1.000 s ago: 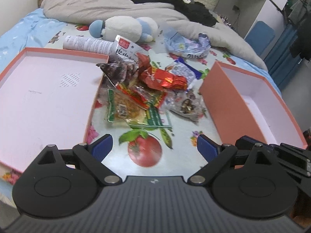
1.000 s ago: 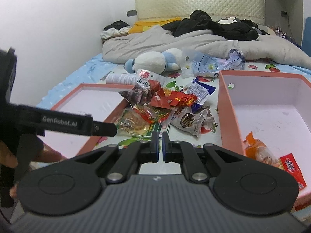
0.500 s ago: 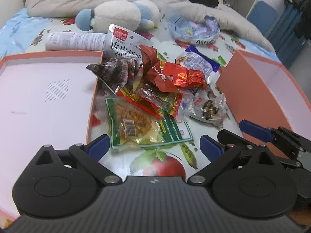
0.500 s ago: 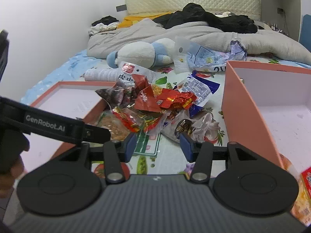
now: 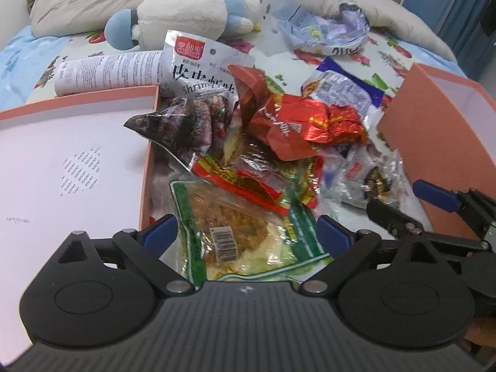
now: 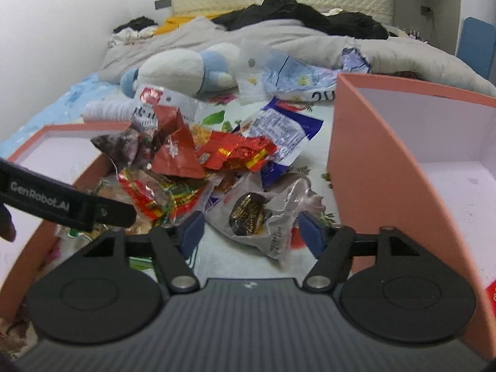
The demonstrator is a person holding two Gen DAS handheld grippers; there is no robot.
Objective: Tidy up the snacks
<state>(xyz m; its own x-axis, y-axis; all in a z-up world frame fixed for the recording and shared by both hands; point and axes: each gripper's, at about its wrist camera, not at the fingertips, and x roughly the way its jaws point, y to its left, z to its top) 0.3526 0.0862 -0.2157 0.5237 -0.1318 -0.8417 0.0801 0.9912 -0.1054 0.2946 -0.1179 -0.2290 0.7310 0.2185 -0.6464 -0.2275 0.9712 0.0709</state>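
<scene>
A pile of snack packets lies on the bed between two salmon-rimmed boxes. My left gripper (image 5: 246,235) hovers low over a green packet (image 5: 223,217) of yellow-brown snack; its jaws are closing, the packet lies between the pads, and they are not pressing on it. My right gripper (image 6: 251,231) has its jaws opening around a clear packet with a dark round snack (image 6: 251,214), not gripping it. A red foil packet (image 5: 310,121) and a dark purple packet (image 5: 186,127) sit further back in the pile.
The shallow left box (image 5: 77,155) sits left of the pile; the deeper right box (image 6: 372,170) has a red packet (image 6: 491,294) inside. Behind are a shrimp bag (image 5: 198,71), a white tube (image 5: 105,71), a plush toy (image 5: 186,15), a grey blanket and dark clothes.
Both grippers have come down and forward onto the pile. The right gripper went from shut to wide apart. The left gripper now straddles the green packet.
</scene>
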